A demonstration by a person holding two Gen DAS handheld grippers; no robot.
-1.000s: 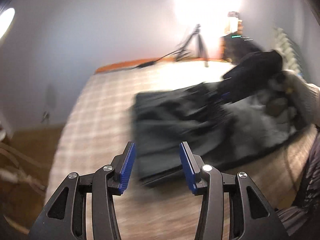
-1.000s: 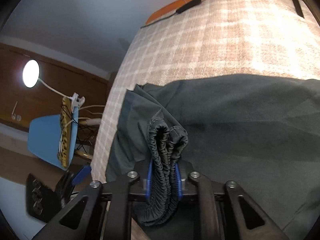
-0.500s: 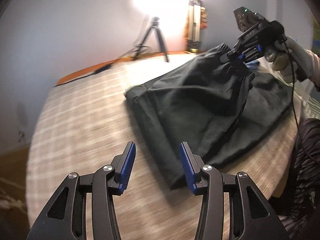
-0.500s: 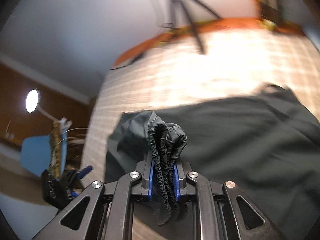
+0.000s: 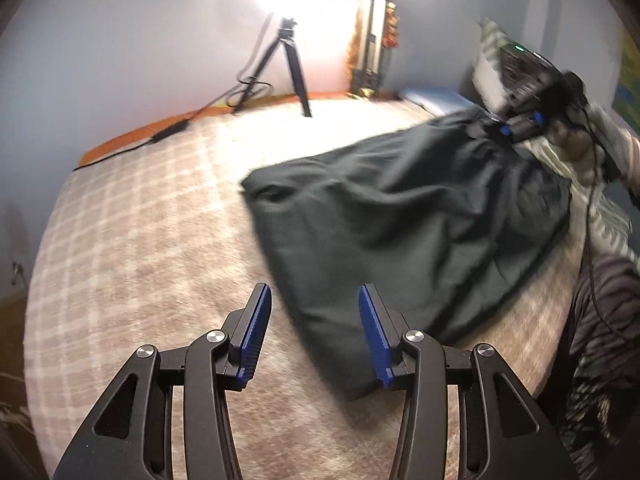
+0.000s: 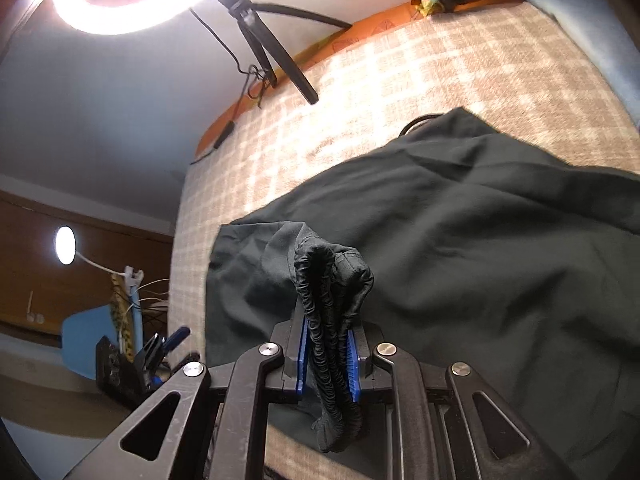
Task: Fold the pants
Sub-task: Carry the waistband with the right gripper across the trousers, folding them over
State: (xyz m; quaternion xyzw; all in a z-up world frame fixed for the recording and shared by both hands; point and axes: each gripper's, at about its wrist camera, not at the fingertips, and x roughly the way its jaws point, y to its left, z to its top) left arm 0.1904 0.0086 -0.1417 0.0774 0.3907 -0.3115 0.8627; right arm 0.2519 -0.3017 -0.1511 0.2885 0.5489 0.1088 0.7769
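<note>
Dark pants [image 5: 408,216] lie spread across a checked bed cover [image 5: 152,216]. My left gripper [image 5: 314,316] hovers open over the cover, its blue pads just short of the pants' near corner, nothing between them. My right gripper [image 6: 326,354] is shut on the bunched elastic waistband [image 6: 330,280], lifting it off the bed. In the left wrist view the right gripper [image 5: 516,126] shows at the far right, pulling the fabric up. The rest of the pants [image 6: 480,264] drapes down over the cover.
A tripod [image 5: 290,64] with a bright ring light and a cable stands at the bed's far edge. A blue pillow [image 5: 434,98] and striped bedding [image 5: 608,220] lie at the right. A person's dark sleeve [image 5: 600,340] is at the right edge. A blue chair [image 6: 96,336] stands beside the bed.
My right gripper has carried the waistband up and across the bed, dragging the pants out flatter. My left gripper has swung toward the pants' near corner, still open.
</note>
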